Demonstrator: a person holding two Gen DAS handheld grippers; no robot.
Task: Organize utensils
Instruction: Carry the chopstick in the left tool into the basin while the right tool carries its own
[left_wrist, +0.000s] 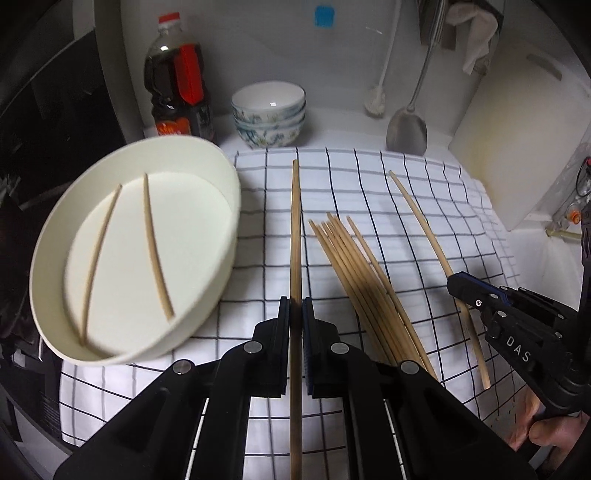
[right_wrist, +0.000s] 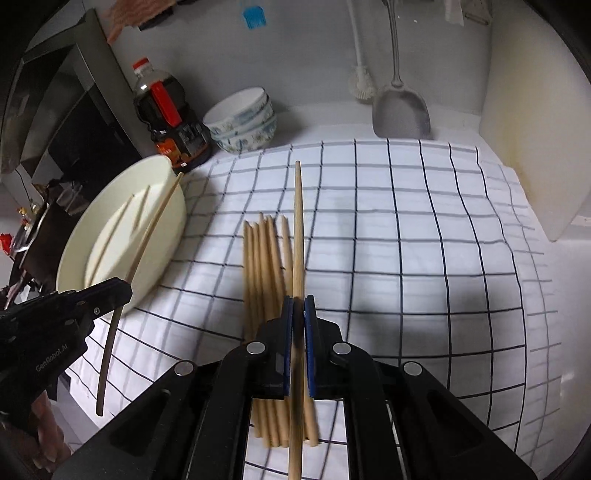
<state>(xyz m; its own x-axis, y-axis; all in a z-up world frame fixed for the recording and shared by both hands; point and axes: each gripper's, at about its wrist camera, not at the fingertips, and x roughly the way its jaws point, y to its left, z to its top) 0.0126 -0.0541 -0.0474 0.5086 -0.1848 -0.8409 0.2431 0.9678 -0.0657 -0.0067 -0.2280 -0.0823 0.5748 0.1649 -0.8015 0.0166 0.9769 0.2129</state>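
While one chopstick is clamped by each gripper, a slip is possible. If tilted, it could miss the bowl.

A white surface meets a pale wall at its far edge. A white cloth with a black grid covers most of the surface. Along the far edge stand a dark bottle with a red cap and label and a stack of patterned bowls. On the wall hang a metal spatula, a white brush, a blue item and a pale rag. A white board leans at the right edge. Dark appliance panels occupy the left side. Lighting is dim and even.
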